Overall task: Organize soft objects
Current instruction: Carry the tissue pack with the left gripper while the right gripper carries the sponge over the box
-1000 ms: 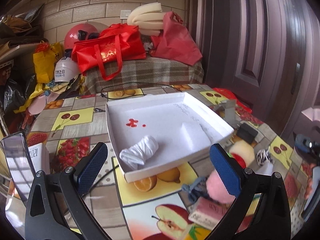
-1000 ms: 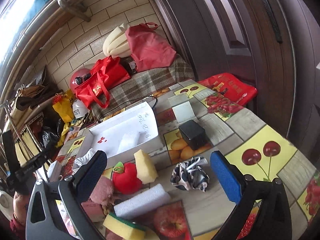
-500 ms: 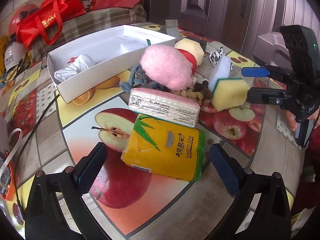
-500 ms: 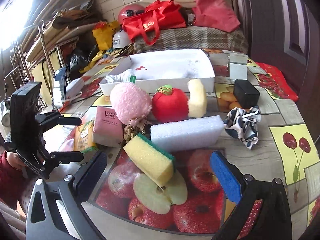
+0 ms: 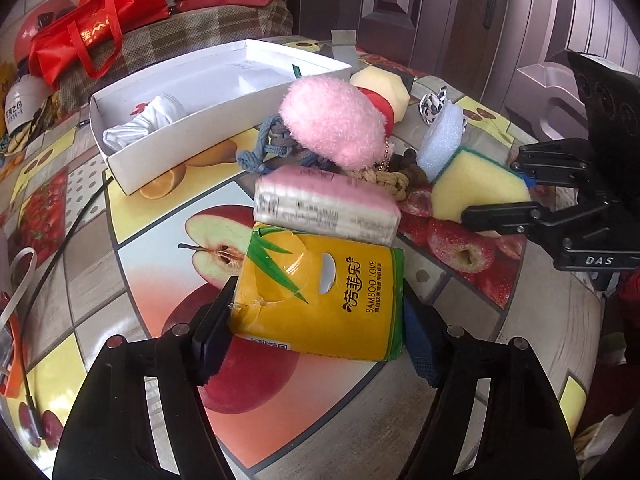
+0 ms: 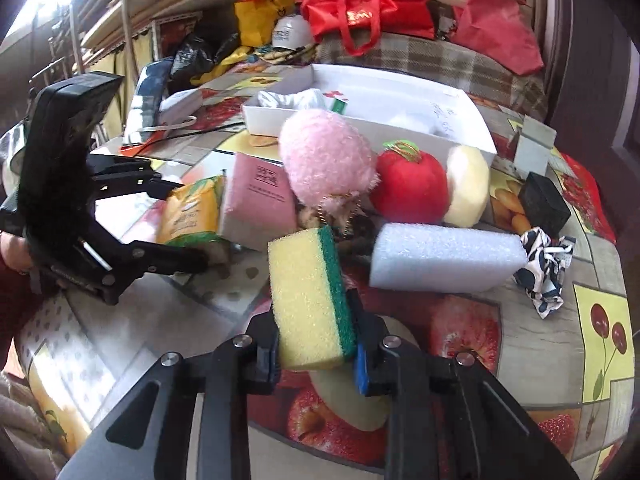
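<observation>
- The left gripper (image 5: 316,328) is clamped on the yellow plastic tissue pack (image 5: 320,292), lying flat on the table, long axis across the jaws.
- The right gripper (image 6: 316,354) pinches the yellow-and-green sponge block (image 6: 308,296), upright, green face rightward.

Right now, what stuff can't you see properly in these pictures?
- Left wrist view: the red plush apple is mostly hidden behind the pink fluffy toy.
- Left wrist view: the lower end of the yellow tissue pack is covered by the left gripper jaws.
- Right wrist view: the white cloth in the white box is partly hidden by the box wall.
- Right wrist view: print on the pink tissue pack is too blurred to read.
</observation>
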`<state>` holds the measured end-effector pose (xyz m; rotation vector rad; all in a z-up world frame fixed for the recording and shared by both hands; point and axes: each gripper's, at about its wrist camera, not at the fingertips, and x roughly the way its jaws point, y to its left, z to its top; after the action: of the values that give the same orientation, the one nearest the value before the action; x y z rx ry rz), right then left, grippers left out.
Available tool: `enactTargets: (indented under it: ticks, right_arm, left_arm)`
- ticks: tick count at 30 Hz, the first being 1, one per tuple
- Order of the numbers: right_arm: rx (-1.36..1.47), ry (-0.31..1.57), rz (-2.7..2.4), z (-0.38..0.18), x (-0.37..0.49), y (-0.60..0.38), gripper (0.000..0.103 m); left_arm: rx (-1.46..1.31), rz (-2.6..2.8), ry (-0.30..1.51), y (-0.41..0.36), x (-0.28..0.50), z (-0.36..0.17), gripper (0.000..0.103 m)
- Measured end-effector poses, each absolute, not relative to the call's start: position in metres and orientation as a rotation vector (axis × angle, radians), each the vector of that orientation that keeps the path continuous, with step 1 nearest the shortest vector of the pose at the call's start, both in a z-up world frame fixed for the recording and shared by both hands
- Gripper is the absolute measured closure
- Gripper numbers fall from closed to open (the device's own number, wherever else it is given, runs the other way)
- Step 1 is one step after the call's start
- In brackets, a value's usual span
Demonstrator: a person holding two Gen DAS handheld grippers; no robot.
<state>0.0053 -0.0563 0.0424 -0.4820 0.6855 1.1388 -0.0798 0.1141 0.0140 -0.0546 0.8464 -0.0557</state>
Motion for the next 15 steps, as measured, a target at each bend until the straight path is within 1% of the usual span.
enactTargets:
  ticks: [8, 12, 15]
  right_arm:
    - [-0.277, 0.557, 1.078, 0.078, 0.016, -0.083, 0.076]
    - [-0.159, 0.475, 0.996, 0.104, 0.029, -0.099, 0.076]
    - [-0.060, 0.419, 0.931, 0.126, 0.040, -0.112, 0.076]
  left_arm:
    - [-0.052, 0.056, 0.631, 0.125, -0.099, 0.056, 0.029]
    - [-0.026, 0.142, 0.504, 0.129, -0.097, 0.099, 0.029]
    - [0.015, 0.203, 0.448, 0.131, -0.077, 0.135, 0.029]
